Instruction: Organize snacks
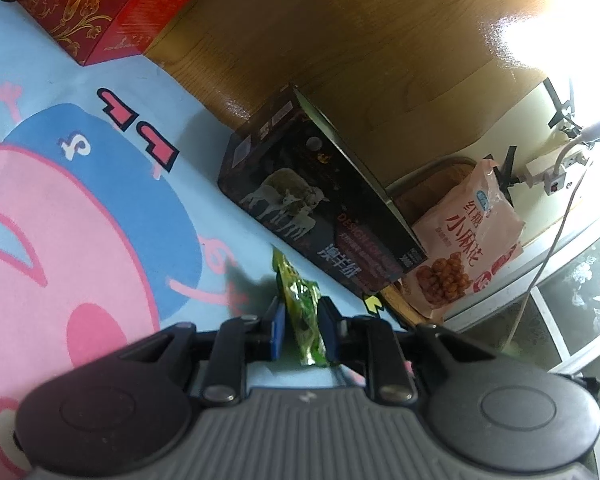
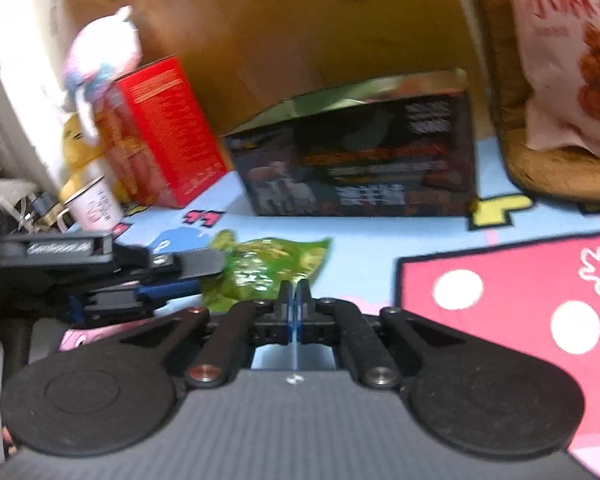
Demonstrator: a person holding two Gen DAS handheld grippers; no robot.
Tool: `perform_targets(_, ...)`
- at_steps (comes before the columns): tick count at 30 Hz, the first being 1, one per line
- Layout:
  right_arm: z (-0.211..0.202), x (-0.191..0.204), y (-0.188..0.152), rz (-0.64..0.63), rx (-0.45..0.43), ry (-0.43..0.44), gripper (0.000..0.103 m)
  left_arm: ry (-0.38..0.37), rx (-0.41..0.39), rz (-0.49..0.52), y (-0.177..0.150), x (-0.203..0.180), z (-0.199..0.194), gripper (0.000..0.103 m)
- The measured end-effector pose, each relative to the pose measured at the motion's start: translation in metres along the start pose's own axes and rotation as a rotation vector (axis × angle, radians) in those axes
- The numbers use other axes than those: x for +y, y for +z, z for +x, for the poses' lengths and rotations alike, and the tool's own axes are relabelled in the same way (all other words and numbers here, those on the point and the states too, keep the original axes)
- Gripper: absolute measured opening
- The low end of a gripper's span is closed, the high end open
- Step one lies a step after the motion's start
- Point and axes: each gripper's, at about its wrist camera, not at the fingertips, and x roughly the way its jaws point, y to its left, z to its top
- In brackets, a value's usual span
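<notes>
My left gripper [image 1: 303, 312] is shut on a green snack packet [image 1: 300, 308], held edge-on above the cartoon mat [image 1: 80, 200]. The same green packet [image 2: 268, 268] shows in the right wrist view, with the left gripper [image 2: 204, 276] clamping its left end. My right gripper [image 2: 297, 294] is shut with nothing between its pads, just below the packet's lower edge. A pink bag of fried dough twists [image 1: 464, 248] stands in a woven basket [image 1: 428, 196] to the right; it also shows in the right wrist view [image 2: 568, 52].
A black box with sheep printed on it [image 1: 320, 204] lies on the mat beside the basket, also in the right wrist view [image 2: 360, 156]. A red box [image 1: 88, 8] stands further off [image 2: 160, 132]. A white mug [image 2: 96, 204] and plush toys [image 2: 100, 56] sit at the left. A wooden panel [image 1: 340, 40] stands behind.
</notes>
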Motion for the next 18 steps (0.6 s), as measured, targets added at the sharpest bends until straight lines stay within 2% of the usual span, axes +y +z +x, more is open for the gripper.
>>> perform_targets(2,0.002,-0.005,0.001,0.034,0.01,-0.006,0.004,0.023,0.002,-0.011,0.0,0.001,0.001,0.02)
perform_targets(7,0.002,-0.005,0.001,0.032,0.016,0.005,0.007,0.01,0.014,-0.009,-0.001,0.001,0.004,0.02)
perform_targets(10,0.002,0.001,-0.001,-0.003,0.016,0.01,0.003,0.012,0.017,-0.002,-0.002,-0.001,0.005,0.015)
perform_targets(12,-0.002,0.006,-0.002,-0.037,-0.007,0.015,0.003,0.011,0.019,-0.008,-0.003,-0.003,0.002,0.015)
perform_targets(14,-0.008,0.006,-0.003,-0.04,-0.033,0.013,0.003,-0.038,0.007,-0.021,-0.002,-0.009,-0.007,0.015)
perform_targets(16,-0.017,0.006,-0.001,-0.034,-0.057,0.014,0.003,-0.078,-0.019,0.013,0.003,-0.023,-0.016,0.015)
perform_targets(18,-0.032,0.01,0.006,-0.059,-0.117,0.025,0.003,-0.077,-0.049,0.089,0.014,-0.045,-0.02,0.015)
